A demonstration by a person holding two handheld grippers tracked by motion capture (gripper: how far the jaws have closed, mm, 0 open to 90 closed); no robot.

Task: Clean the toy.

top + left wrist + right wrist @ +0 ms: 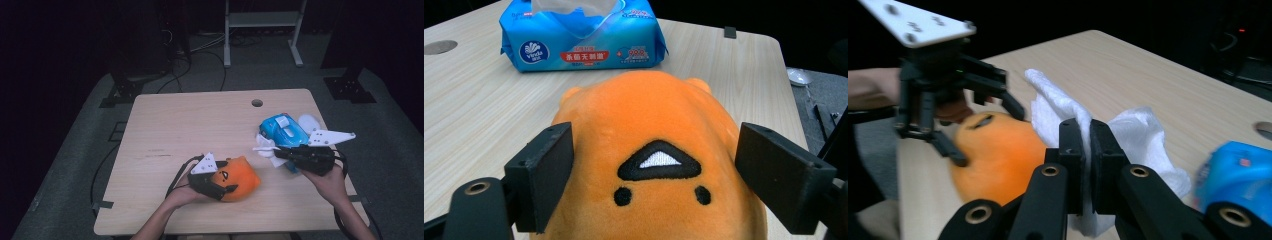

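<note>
A: As the left hand (182,195) comes up from the near edge of the counter (175,125), its left tongs (654,180) lie low and point right, straddling an orange plush toy (239,178).

B: Gripping it?

A: No. The jaws stand on either side of the toy's head, released, the right one clear of the fabric. The toy rests on the counter near its front edge.

B: And to the right?

A: The right hand (330,182) reaches in, wrist angled left. Its right tongs (1087,150) are clenched on a white tissue (1133,135), just beside the blue tissue pack (283,131).
</note>
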